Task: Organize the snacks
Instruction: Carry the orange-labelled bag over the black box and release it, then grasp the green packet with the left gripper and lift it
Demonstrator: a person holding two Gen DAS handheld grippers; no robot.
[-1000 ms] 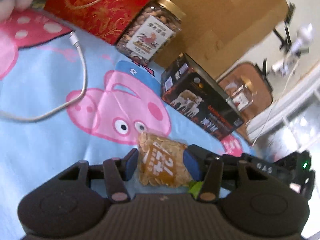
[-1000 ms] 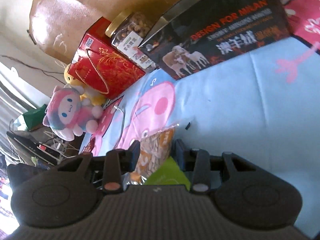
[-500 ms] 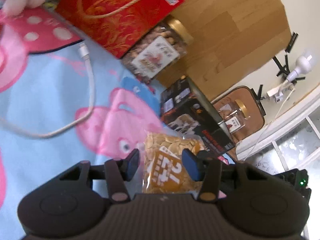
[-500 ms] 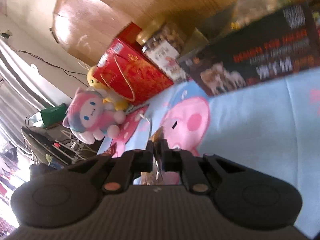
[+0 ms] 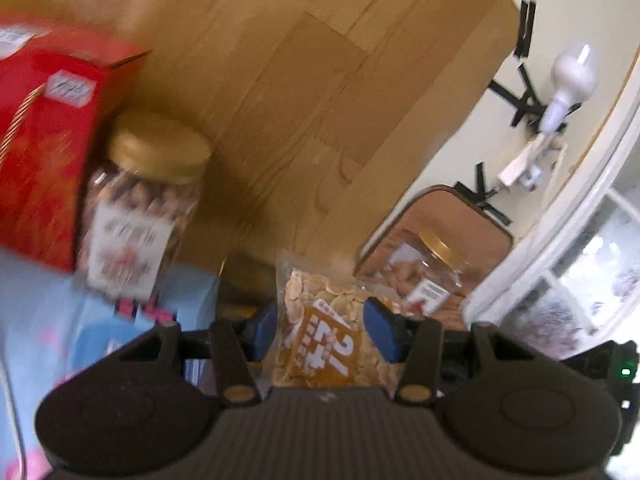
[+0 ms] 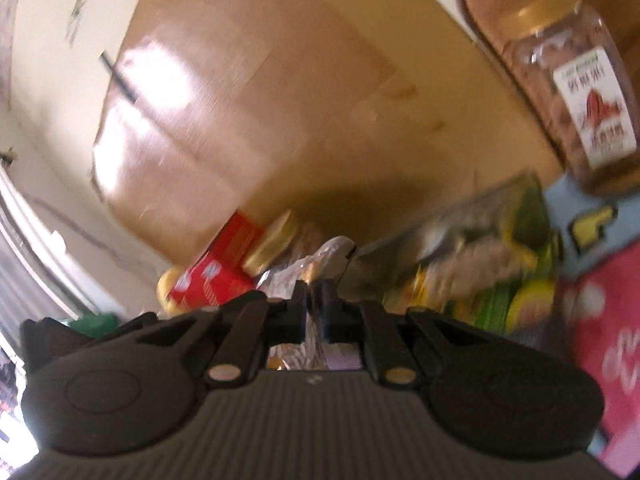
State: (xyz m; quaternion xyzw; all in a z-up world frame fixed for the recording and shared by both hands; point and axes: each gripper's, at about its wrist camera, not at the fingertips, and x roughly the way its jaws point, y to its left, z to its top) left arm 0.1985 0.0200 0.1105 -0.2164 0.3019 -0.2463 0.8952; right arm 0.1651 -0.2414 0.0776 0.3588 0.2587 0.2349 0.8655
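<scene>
My left tongs (image 5: 326, 330) stand apart, their blue pads either side of the seed packet (image 5: 324, 332), which stands upright between them; whether they touch it I cannot tell. My right tongs (image 6: 316, 300) are clamped on the packet's clear edge. Behind the packet stands a gold-lidded nut jar (image 5: 140, 208), beside a red gift box (image 5: 44, 148).

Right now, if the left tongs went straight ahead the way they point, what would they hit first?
The seed packet already sits between the open left tongs, so that comes first. Beyond it, probably the wooden board, though blur leaves depth unclear.
</scene>
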